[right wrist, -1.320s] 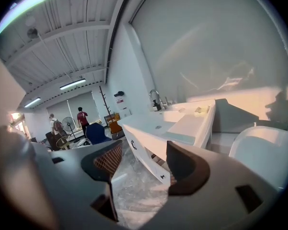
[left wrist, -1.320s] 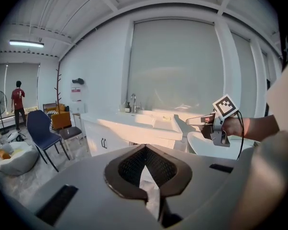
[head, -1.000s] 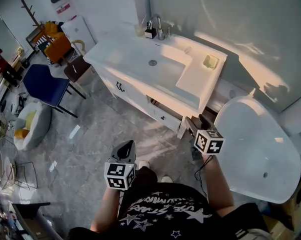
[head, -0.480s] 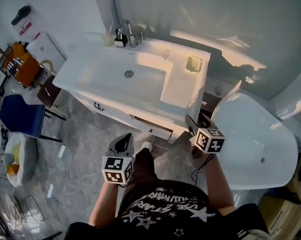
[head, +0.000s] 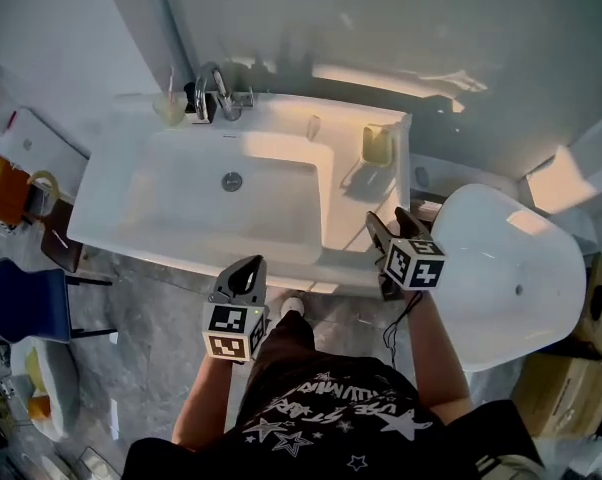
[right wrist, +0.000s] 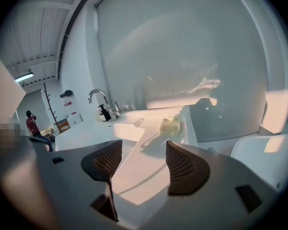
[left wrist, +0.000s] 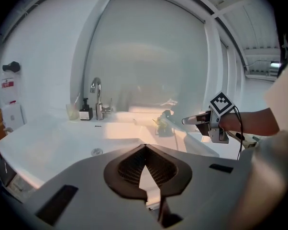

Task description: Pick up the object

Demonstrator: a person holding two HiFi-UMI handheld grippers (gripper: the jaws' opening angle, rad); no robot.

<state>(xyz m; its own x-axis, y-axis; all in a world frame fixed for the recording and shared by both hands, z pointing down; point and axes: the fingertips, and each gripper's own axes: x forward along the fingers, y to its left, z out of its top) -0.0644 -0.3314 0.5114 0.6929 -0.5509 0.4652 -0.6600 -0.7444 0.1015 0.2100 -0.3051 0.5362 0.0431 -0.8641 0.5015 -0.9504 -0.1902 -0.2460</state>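
Two grippers short of the counter [head: 366, 193], left gripper [left wrist: 145, 152] pressed together, right gripper [right wrist: 143, 164] spread and empty; best to carry right toward yellowish dish [head: 377, 144] at 12 o'clock, straddling squarely before closing.

- A white worktop [head: 111, 218] with a sunken basin [head: 271, 208] and a chrome tap [head: 213, 86] at its back edge stands against a pale grey wall [head: 381, 18]
- A warm band of sunlight [head: 381, 76] lies low on the wall and spills over the worktop's right part
- Grey marbled floor [head: 151, 318]
- A white oval tub [head: 501, 268] stands just right of the worktop, with a cardboard box [head: 556, 398] near it
- 1 blue chair [head: 21, 303] at the left edge
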